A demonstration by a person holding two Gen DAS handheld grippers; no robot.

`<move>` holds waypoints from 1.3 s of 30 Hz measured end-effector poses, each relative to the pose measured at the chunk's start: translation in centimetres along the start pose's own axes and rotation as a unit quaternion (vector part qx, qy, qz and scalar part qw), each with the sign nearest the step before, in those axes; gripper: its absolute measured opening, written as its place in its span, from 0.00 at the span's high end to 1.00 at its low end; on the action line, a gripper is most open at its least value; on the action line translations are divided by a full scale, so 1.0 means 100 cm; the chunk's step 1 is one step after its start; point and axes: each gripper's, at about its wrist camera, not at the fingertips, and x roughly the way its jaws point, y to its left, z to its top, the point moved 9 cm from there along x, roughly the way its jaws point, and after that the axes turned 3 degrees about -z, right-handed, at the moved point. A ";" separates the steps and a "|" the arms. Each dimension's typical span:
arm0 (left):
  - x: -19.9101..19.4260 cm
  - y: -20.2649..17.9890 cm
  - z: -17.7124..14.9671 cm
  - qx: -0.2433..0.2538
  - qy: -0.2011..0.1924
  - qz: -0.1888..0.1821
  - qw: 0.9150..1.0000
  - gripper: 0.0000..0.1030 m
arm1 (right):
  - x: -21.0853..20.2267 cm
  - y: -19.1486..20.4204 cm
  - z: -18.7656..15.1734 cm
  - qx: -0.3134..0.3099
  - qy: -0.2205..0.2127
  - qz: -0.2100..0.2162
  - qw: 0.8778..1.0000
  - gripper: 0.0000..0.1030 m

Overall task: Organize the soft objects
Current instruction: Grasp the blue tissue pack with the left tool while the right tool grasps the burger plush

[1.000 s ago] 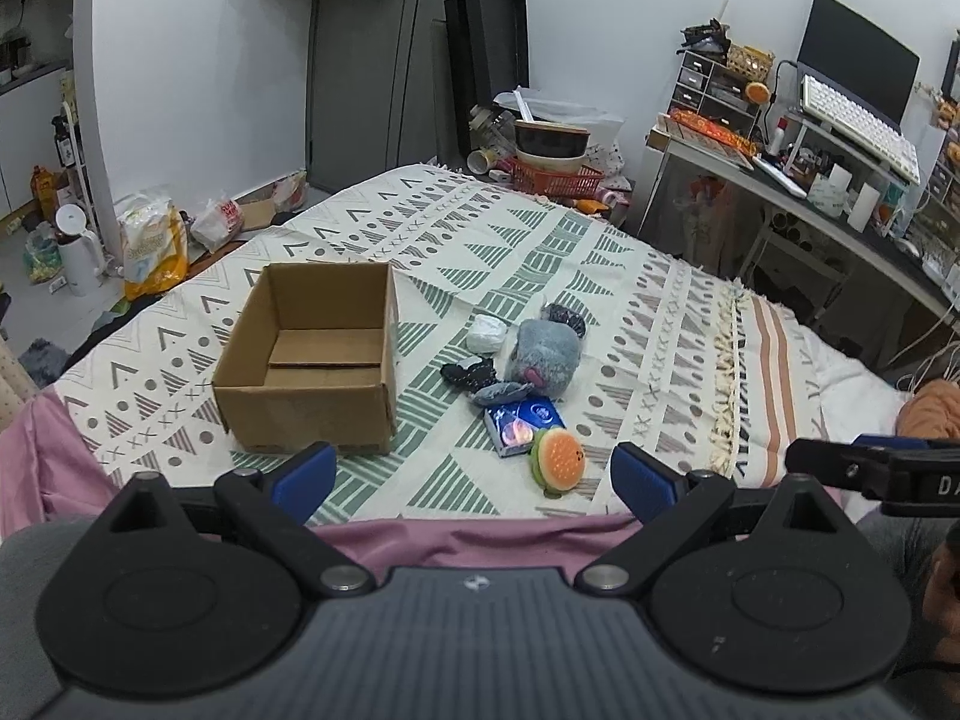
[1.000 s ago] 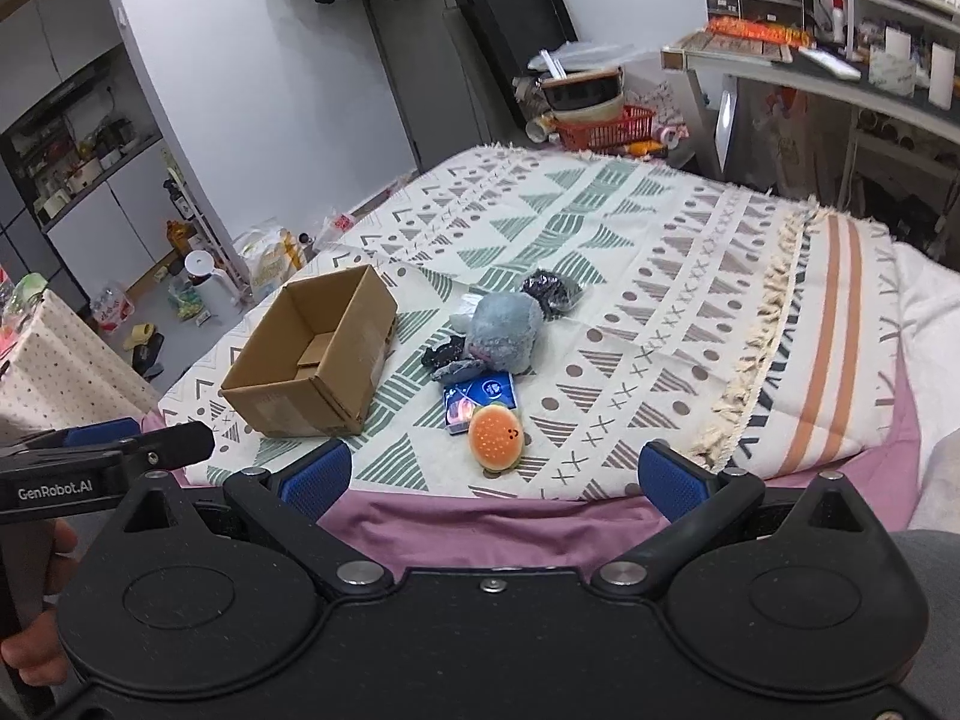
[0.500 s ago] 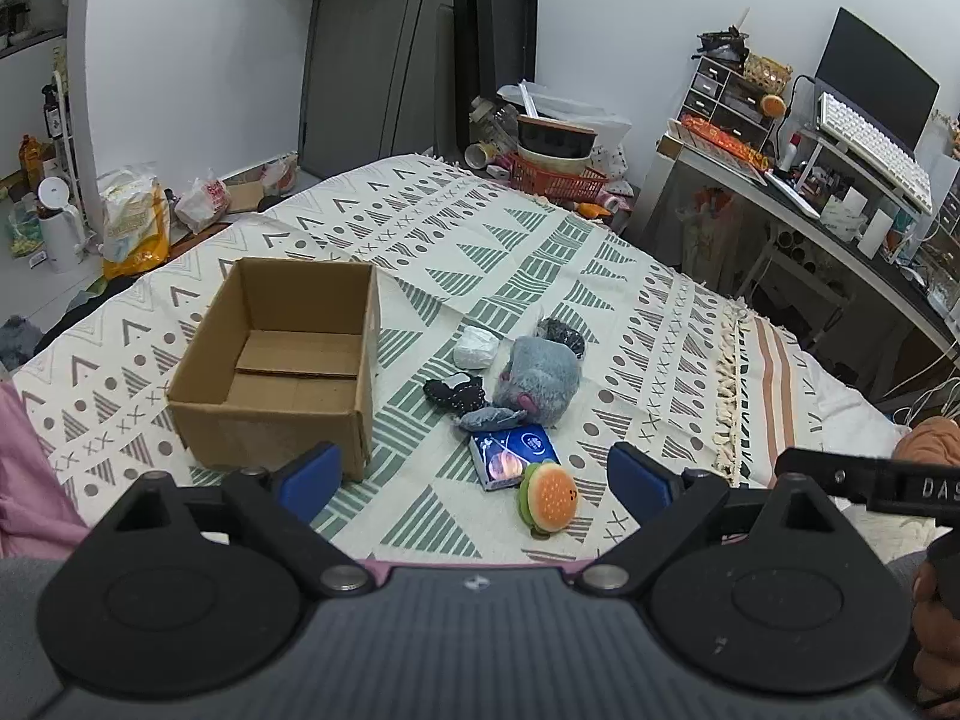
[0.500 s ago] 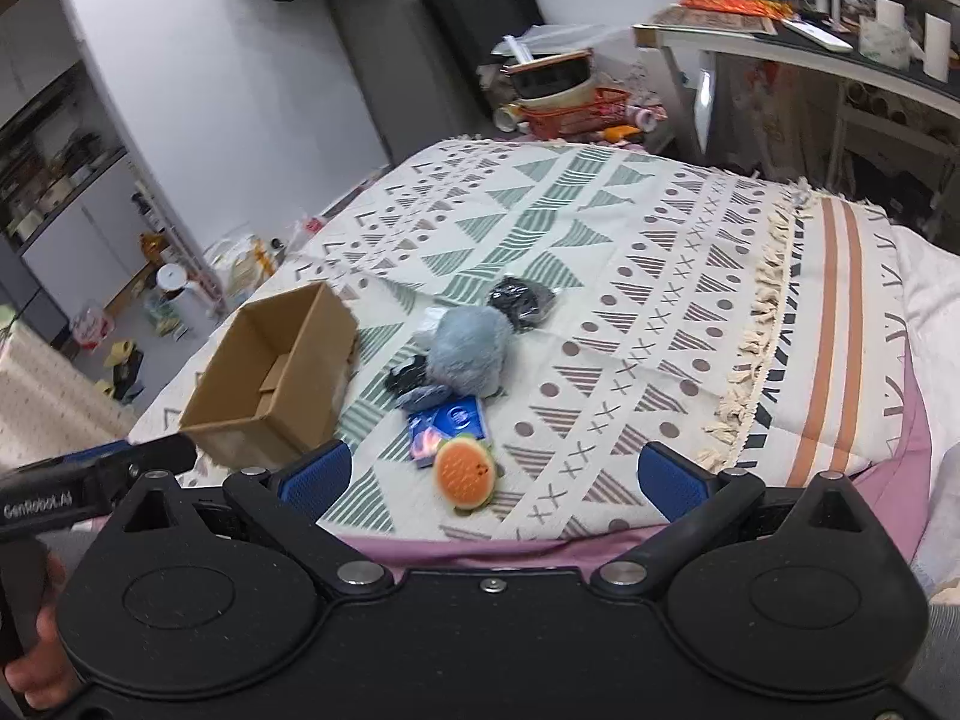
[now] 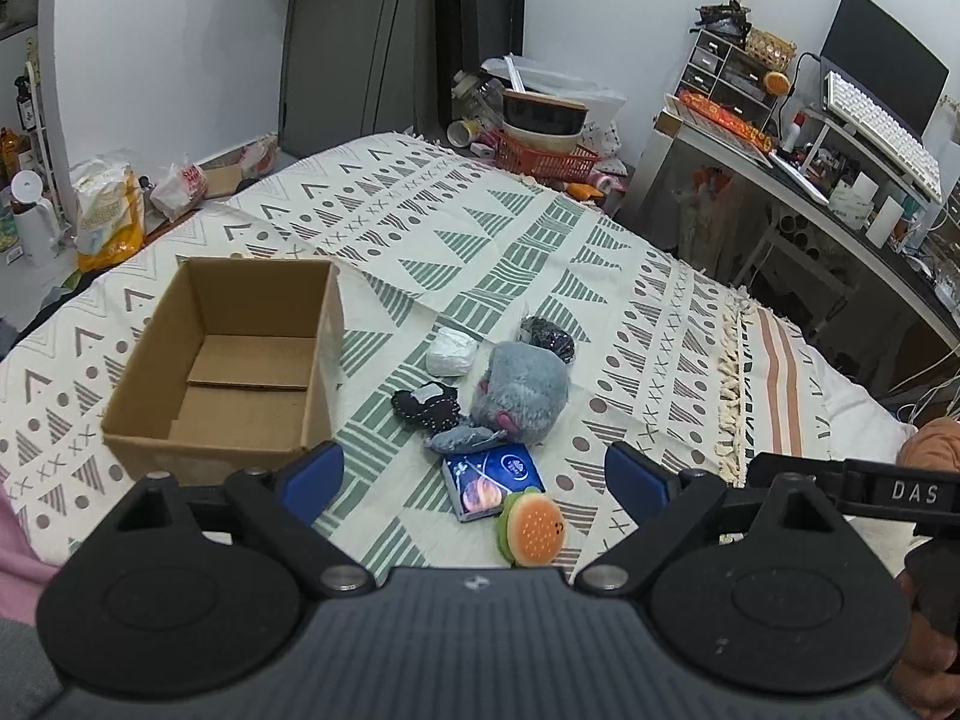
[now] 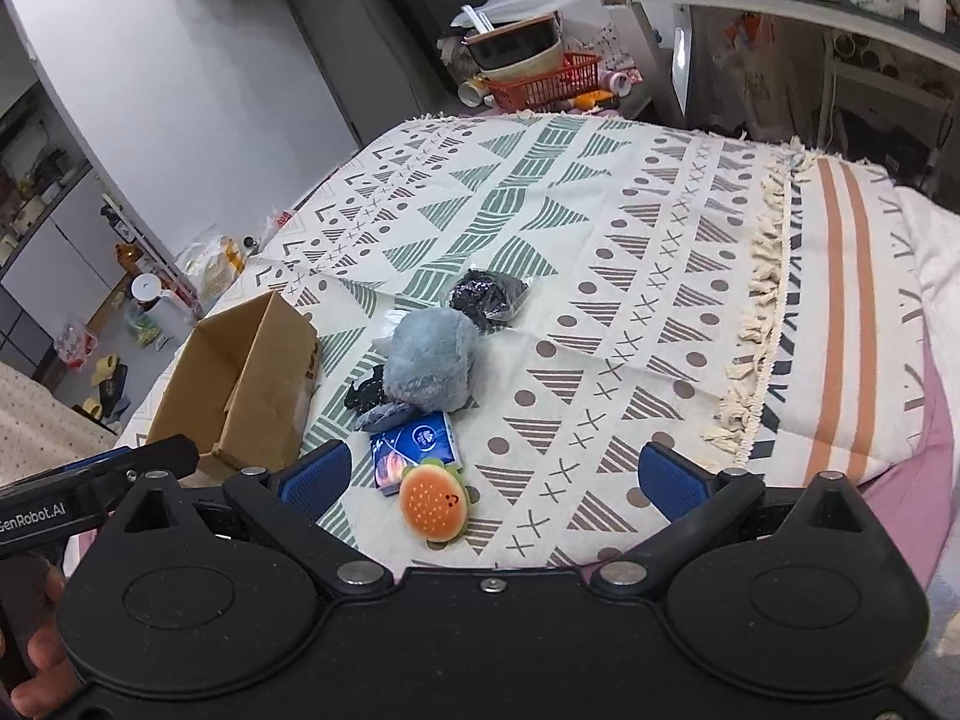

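Observation:
An empty cardboard box stands open on the patterned bed cover. Right of it lies a cluster of soft things: a grey plush, a white bundle, a black dotted piece, a black shiny bag, a blue tissue pack and a burger plush. My left gripper is open, just short of the burger plush. My right gripper is open too, with the burger plush between its fingers' line and nothing held.
The bed cover spreads wide to the right of the cluster. A red basket with bowls sits beyond the bed's far edge. A cluttered desk runs along the right. Bags and a kettle stand on the floor at left.
Both grippers have moved forward and lower over the bed, so the box and the cluster appear larger and closer. Nothing on the bed has shifted.

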 end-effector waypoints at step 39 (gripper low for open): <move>0.165 0.022 -0.042 -0.097 0.142 -0.055 0.984 0.51 | 0.139 0.012 -0.049 0.056 0.161 0.031 0.985 0.29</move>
